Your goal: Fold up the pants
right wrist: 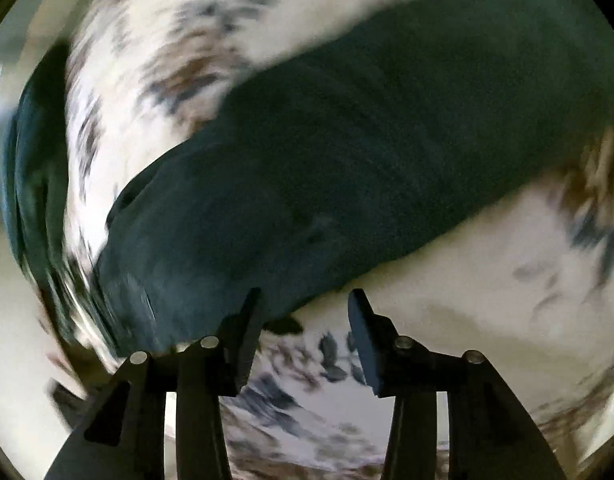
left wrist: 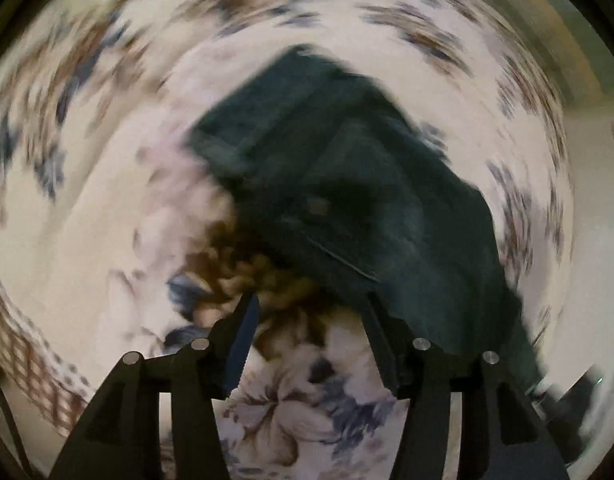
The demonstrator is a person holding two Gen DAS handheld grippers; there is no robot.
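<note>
The dark green pants [left wrist: 347,184] lie folded in a heap on a floral bedspread [left wrist: 87,200]; a small tag shows on them. My left gripper [left wrist: 309,308] hangs over the bedspread at the pants' near edge, open, with only flowered cloth between its fingers; the right fingertip [left wrist: 373,308] stands just in front of the pants' hem. In the right wrist view the pants [right wrist: 347,140] stretch as a long dark band across the bedspread [right wrist: 467,280]. My right gripper [right wrist: 305,300] is open at their lower edge, pinching nothing. Both views are blurred.
A second strip of dark green cloth [right wrist: 31,140] runs down the left edge of the right wrist view. The bedspread's checked border [left wrist: 27,352] curves at the lower left. A dark object [left wrist: 579,396] sits at the lower right, beyond the pants.
</note>
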